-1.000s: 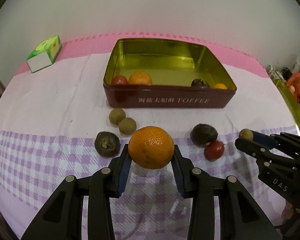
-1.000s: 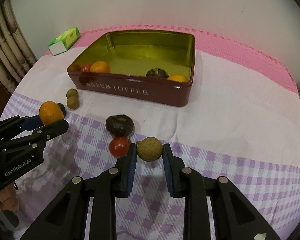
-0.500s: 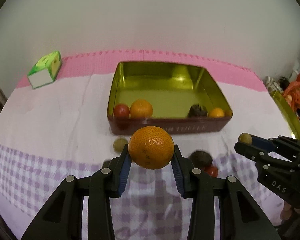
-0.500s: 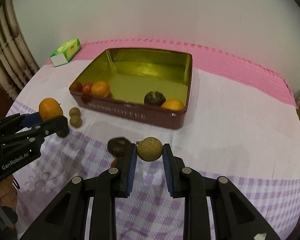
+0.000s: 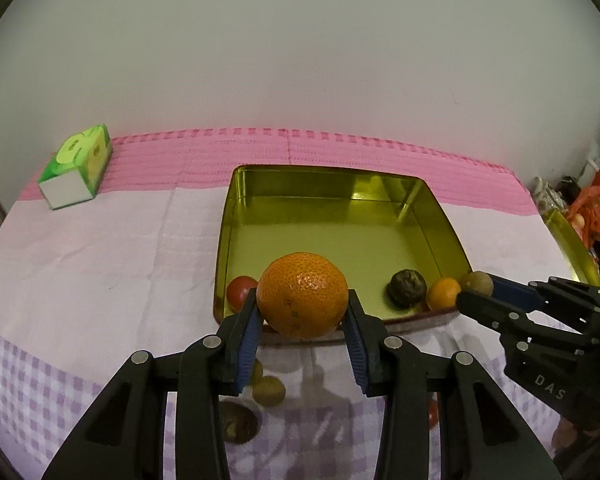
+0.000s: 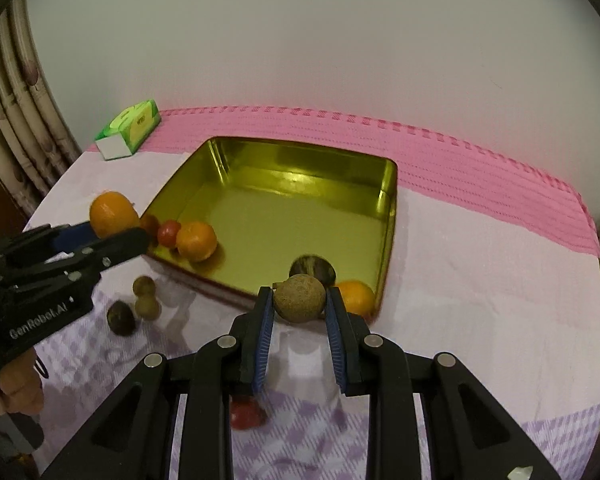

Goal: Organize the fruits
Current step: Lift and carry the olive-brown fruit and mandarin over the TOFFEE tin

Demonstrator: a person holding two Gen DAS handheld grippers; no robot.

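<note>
My left gripper (image 5: 302,320) is shut on a large orange (image 5: 302,294) and holds it above the near wall of the maroon toffee tin (image 5: 340,236). My right gripper (image 6: 299,310) is shut on a small brown round fruit (image 6: 299,297), held over the tin's (image 6: 284,208) near right corner. Inside the tin lie a red fruit (image 5: 240,287), a dark wrinkled fruit (image 5: 407,288) and a small orange (image 5: 443,293). The right wrist view shows another orange (image 6: 196,241) in it.
On the cloth before the tin lie two small brown fruits (image 6: 146,296), a dark fruit (image 6: 121,317) and a red fruit (image 6: 246,414). A green tissue box (image 5: 76,166) stands at the back left. A gold lid (image 5: 572,244) lies at the right edge.
Both grippers have risen and moved forward toward the tin with their fruits. The loose fruits on the cloth now sit under and behind the fingers.
</note>
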